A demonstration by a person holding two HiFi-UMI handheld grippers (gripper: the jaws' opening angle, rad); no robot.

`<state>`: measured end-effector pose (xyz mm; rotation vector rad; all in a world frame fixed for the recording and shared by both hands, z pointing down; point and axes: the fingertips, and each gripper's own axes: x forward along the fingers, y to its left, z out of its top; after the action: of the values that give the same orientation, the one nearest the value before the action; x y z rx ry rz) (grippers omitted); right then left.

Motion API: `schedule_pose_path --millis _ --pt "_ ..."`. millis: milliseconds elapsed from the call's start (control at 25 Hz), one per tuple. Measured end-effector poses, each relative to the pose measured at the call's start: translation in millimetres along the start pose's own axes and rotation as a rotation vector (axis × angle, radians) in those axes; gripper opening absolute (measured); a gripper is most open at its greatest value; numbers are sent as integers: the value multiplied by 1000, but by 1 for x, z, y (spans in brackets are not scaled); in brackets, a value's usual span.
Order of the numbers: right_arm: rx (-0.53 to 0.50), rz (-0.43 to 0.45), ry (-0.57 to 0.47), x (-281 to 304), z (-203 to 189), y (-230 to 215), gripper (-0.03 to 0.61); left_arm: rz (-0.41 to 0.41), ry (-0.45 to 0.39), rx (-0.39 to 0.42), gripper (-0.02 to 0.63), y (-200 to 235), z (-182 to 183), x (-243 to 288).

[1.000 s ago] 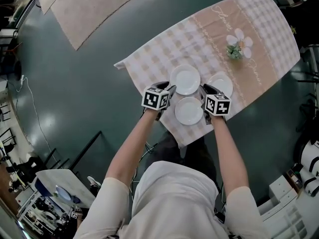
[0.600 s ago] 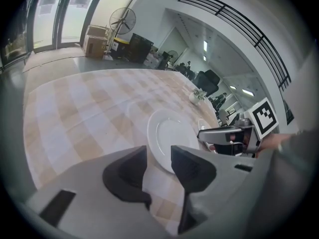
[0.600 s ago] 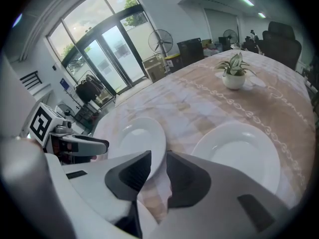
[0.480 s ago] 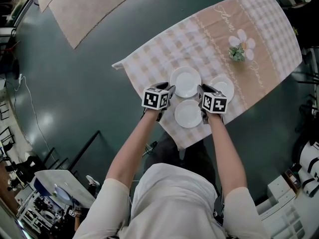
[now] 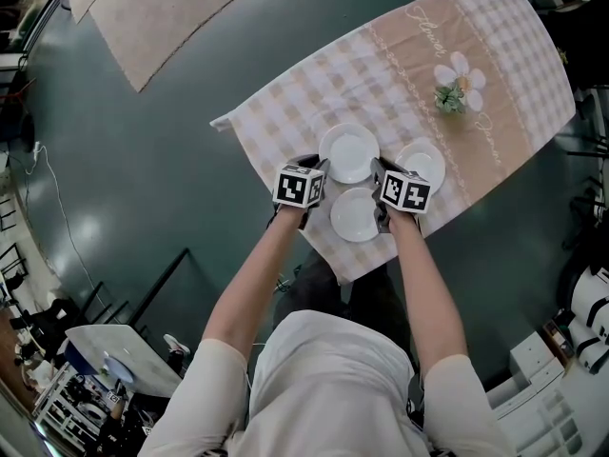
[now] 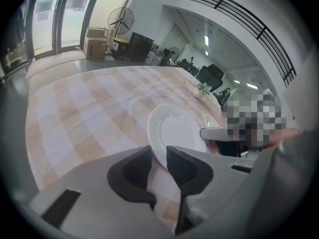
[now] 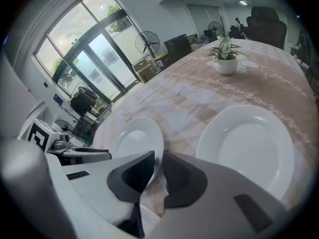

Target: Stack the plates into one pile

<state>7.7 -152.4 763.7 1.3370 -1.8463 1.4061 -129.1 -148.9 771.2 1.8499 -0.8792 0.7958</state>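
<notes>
Three white plates lie on the checked tablecloth. The near plate sits between my two grippers. My left gripper is at its left rim. In the left gripper view the near plate has its rim running between the pads of the left gripper; the jaws have just been closing and a thin gap still shows. My right gripper is at the opposite rim. In the right gripper view the right gripper pinches the near plate. A second plate and a third plate lie just beyond.
A small potted plant stands on the far part of the cloth. The table's near corner and the cloth's hanging edge are right behind the near plate. A beige rug lies on the dark floor at the upper left.
Both grippers have sunk and drawn in against the near plate's two sides. The right gripper's marker cube has rolled slightly.
</notes>
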Motion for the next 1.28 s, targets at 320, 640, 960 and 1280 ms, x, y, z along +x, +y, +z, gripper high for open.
schedule_pose_path --millis 320,640,960,1280 --pt "-20 18 -4 -9 0 4 68 10 -13 10 100 -6 0 -6" --pt "-63 27 4 -35 -1 17 67 13 -35 -10 103 -22 -9 -31" --pt "-94 23 33 -62 -30 14 69 0 -14 11 106 -48 -41 -41" --pt "-100 7 69 -86 -67 1 69 -8 22 31 110 -74 -84 -43"
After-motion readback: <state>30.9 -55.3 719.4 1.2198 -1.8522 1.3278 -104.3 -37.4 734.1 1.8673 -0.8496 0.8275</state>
